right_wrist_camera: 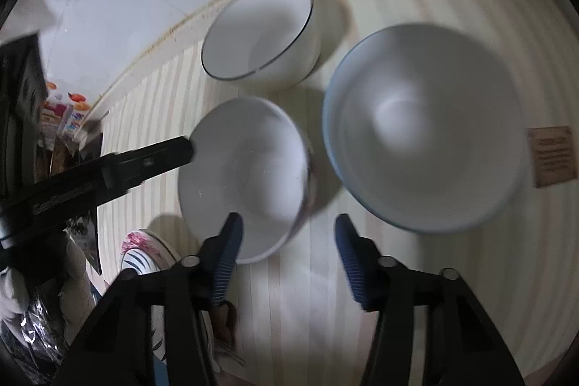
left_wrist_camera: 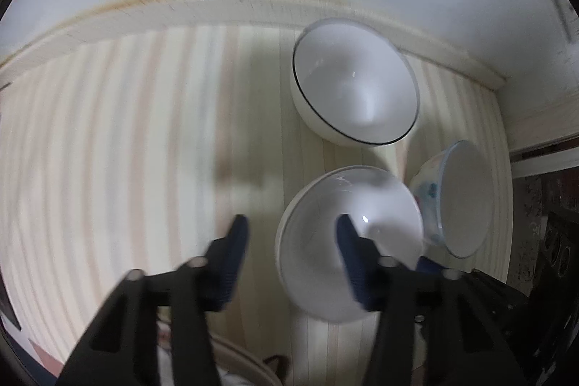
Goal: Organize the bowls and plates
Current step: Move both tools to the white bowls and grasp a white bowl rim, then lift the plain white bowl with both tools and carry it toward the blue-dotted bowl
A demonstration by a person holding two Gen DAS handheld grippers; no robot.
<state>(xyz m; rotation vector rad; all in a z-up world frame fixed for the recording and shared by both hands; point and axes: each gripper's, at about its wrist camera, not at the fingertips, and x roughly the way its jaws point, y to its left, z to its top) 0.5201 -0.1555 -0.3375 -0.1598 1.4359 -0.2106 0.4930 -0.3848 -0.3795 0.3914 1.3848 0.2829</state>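
Three bowls sit apart on the striped desk [right_wrist_camera: 416, 295], so the stacking is not done yet. The black-rimmed bowl [right_wrist_camera: 258, 31] is at the back, the blue-rimmed bowl [right_wrist_camera: 423, 132] to the right, the plain white bowl [right_wrist_camera: 242, 176] in front. The left claw [left_wrist_camera: 291, 237] is open around the white bowl's near rim. The right claw [right_wrist_camera: 287, 234] hangs open just above the desk.

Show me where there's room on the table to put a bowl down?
The wide striped table left of the bowls is bare, up to the back ledge. It is crowded on the right: the black-rimmed bowl, the plain bowl and the blue-rimmed bowl sit close together. The left tool straddles the plain bowl's rim.
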